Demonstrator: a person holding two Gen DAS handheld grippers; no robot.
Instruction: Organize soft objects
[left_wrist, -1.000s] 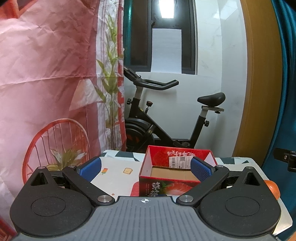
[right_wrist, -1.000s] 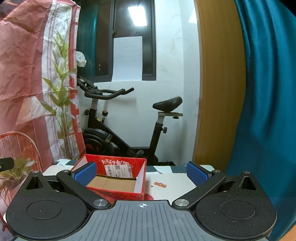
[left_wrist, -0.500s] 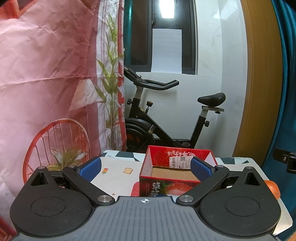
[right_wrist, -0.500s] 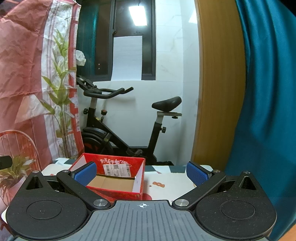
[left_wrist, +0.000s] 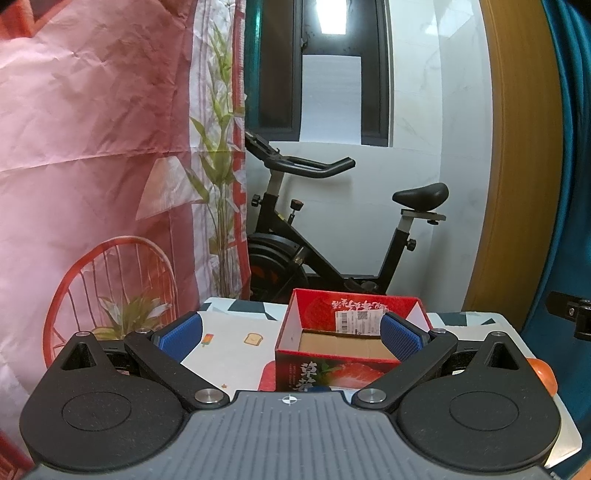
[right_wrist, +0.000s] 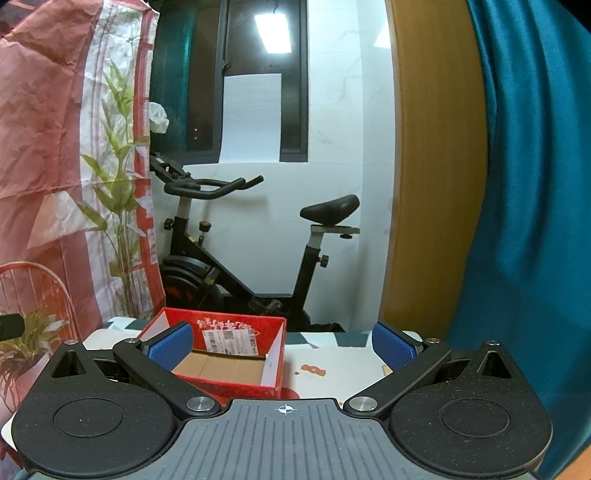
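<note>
Red cardboard box (left_wrist: 338, 373) with the strawberry print is sitting open-topped on the patterned table (left_wrist: 229, 339), and as far as I can see it's showing nothing inside but its brown floor. Both grippers are hovering wide open, nothing between the jaws: left gripper (left_wrist: 291, 334) is looking straight into the box, right gripper (right_wrist: 282, 345) is seeing it off to its left. I'm not spotting the actual soft stuff clearly, just an orange rounded thing (left_wrist: 543, 374) peeking out at the right table edge in the left view, can't tell what it is. If it's a plush or foam toy, I'm guessing it's going to be light and squishy, so pinching across its middle should work without needing much squeeze. That exercise bike (right_wrist: 258, 251) is just standing behind the table.
</note>
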